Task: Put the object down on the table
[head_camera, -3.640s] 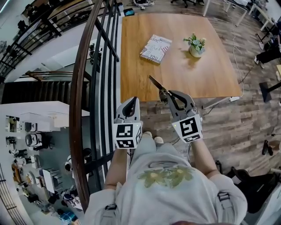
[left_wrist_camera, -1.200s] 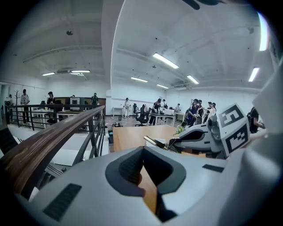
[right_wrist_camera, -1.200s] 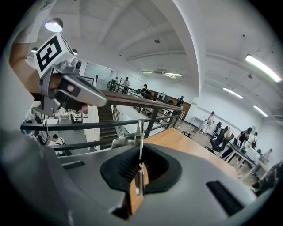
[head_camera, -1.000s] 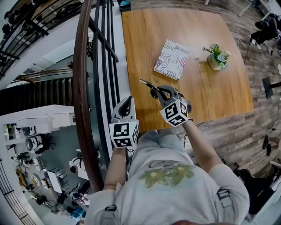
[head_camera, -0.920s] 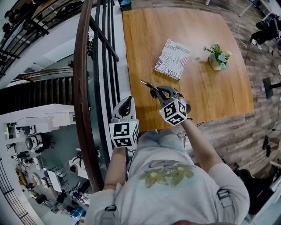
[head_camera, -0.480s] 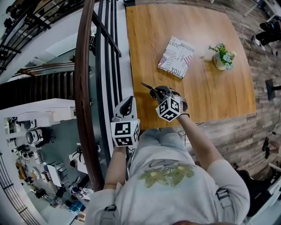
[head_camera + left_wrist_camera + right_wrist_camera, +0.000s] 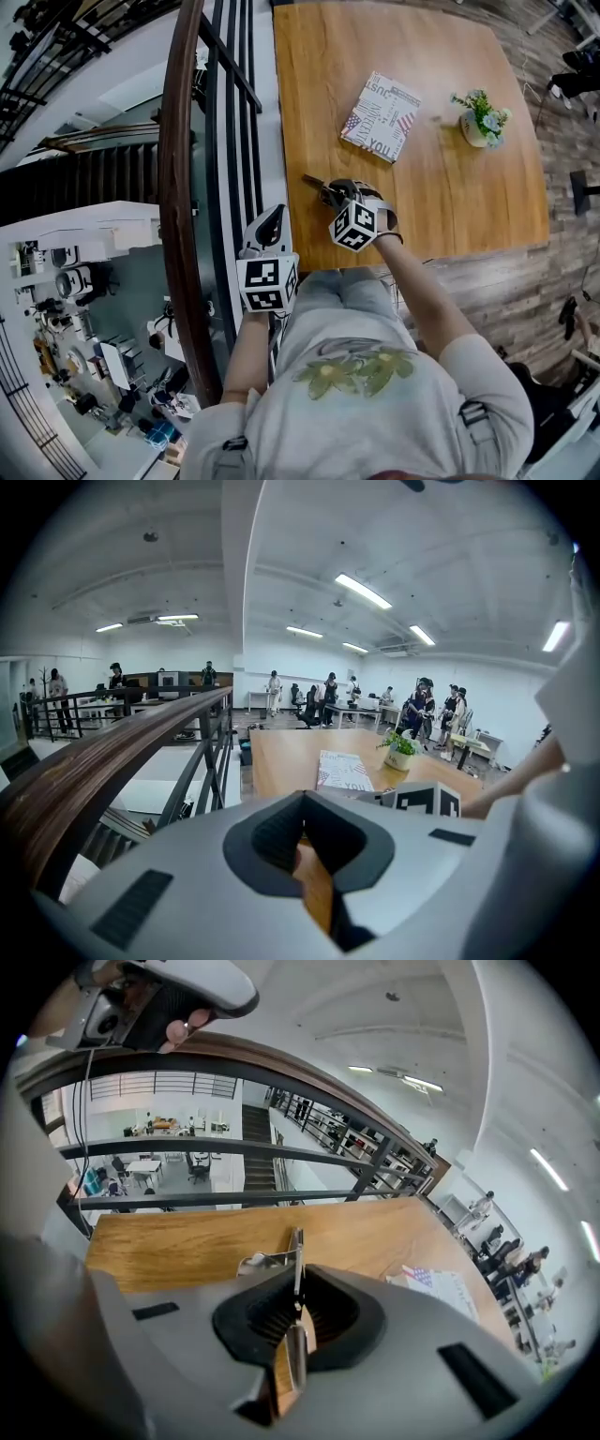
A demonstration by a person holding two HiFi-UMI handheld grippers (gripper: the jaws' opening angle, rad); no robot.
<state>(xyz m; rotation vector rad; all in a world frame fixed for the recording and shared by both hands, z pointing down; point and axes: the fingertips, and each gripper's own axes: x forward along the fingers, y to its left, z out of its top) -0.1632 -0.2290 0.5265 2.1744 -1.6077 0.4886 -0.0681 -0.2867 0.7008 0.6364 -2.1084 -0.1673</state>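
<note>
A pair of metal scissors with dark handles is clamped in my right gripper, its blade pointing left and away over the wooden table. In the right gripper view the blade stands edge-on between the shut jaws of the right gripper, low above the tabletop. Whether the scissors touch the wood I cannot tell. My left gripper hangs shut and empty beside the railing, short of the table's near edge; the left gripper shows only table through its jaws.
A patterned book lies mid-table and a small potted plant stands to its right. A dark wooden handrail with black bars runs along the table's left side, with a stairwell below. People stand far off across the room.
The right gripper has carried the scissors from in front of the table to over its near left part and has sunk lower, its marker cube turning. The left gripper has stayed put.
</note>
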